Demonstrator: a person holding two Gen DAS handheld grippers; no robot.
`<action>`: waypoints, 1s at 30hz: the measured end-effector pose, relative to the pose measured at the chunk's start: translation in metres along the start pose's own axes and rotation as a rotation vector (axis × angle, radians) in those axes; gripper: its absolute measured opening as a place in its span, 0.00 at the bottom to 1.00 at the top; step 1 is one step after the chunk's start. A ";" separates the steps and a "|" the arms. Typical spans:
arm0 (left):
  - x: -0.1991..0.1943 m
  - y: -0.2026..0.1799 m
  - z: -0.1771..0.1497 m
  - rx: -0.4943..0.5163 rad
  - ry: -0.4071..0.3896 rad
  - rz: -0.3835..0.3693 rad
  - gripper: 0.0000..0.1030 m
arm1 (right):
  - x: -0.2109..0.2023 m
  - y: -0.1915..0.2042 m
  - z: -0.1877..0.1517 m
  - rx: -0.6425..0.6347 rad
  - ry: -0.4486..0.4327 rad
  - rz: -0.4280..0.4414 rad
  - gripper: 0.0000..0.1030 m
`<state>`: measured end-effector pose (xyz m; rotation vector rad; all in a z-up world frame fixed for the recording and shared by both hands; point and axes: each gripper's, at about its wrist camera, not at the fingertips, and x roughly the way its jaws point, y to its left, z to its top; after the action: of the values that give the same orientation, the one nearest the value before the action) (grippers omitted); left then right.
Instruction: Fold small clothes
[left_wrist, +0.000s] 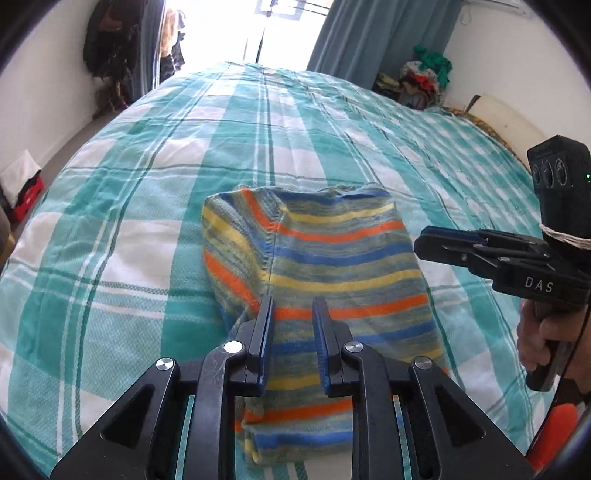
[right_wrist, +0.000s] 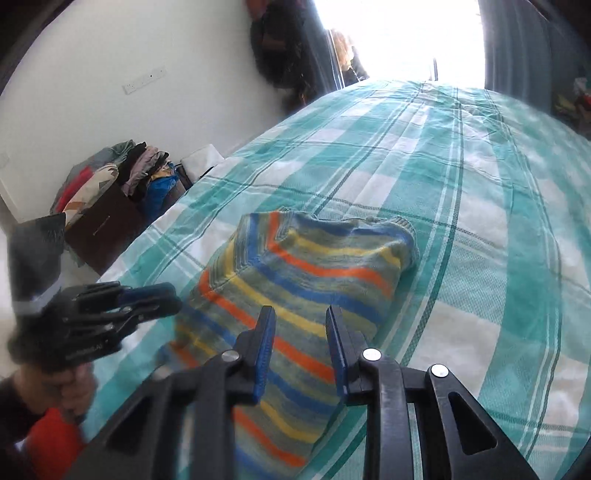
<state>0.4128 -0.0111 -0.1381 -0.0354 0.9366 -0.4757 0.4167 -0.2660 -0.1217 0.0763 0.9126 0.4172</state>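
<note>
Striped knit in orange, blue and yellow, that's the small garment (left_wrist: 314, 266), lying folded on the teal-and-white checked bed cover (left_wrist: 129, 192), not held by anything. From the left wrist we get the right gripper (left_wrist: 424, 245) coming in side-on, its jaws looking nearly together with no cloth between them, the white letters "DAS" on its body, a fist (left_wrist: 535, 332) wrapped round the handle below. Only this view catches the heap of clothes (left_wrist: 424, 77) in the far corner. Over on the right wrist camera, a brown box (right_wrist: 110, 229) stacked with folded clothes beside the bed, and the left gripper (right_wrist: 173, 295), blurred, pointing across toward the garment. Both pairs of blue-padded jaws stand slightly apart over the stripes, angled down, pinching nothing.
</note>
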 end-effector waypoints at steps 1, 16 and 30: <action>0.017 0.004 0.002 -0.013 0.029 0.028 0.19 | 0.013 -0.007 0.007 0.010 0.010 0.009 0.28; -0.016 0.016 -0.085 -0.015 0.173 0.102 0.58 | 0.010 0.032 -0.078 -0.018 0.093 -0.048 0.36; 0.038 0.061 -0.007 -0.189 0.117 0.014 0.85 | 0.019 -0.060 -0.048 0.373 -0.033 0.043 0.74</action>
<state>0.4495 0.0287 -0.1854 -0.1736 1.0934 -0.3785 0.4084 -0.3192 -0.1801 0.4436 0.9483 0.2805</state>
